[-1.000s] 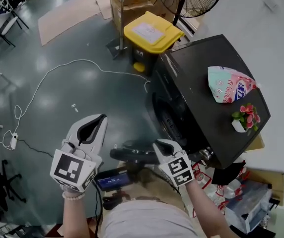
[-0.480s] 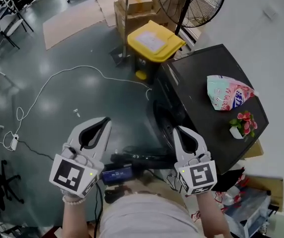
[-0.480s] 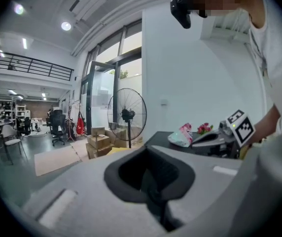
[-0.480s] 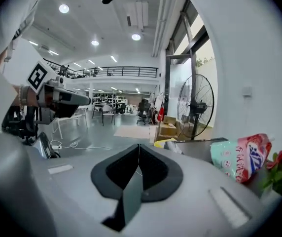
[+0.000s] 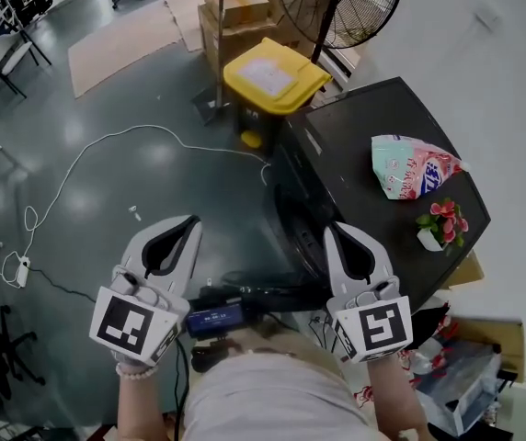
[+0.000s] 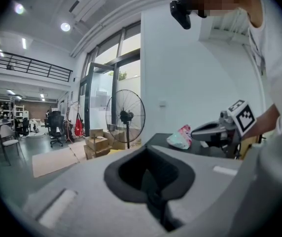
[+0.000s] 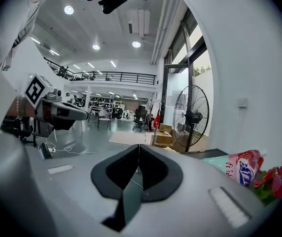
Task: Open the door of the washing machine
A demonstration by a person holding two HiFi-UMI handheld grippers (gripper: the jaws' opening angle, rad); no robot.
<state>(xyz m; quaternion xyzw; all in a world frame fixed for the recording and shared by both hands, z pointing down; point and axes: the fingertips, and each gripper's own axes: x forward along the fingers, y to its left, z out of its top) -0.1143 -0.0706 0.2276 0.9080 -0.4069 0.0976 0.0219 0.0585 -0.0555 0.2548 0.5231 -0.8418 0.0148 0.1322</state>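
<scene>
Door (image 5: 289, 220) looks shut on the washer (image 5: 373, 127) front, near the right gripper (image 5: 341, 234). It and the left gripper (image 5: 182, 223) are closed and empty. Closed jaws could slide off the door's edge.

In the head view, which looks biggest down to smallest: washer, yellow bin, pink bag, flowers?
1. washer
2. yellow bin, though it stands farther from the camera
3. pink bag
4. flowers

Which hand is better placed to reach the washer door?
Right, probably. The right tongs, shut and empty, hang next to the washing machine door; the left tongs, also shut, are over floor, farther off.
</scene>
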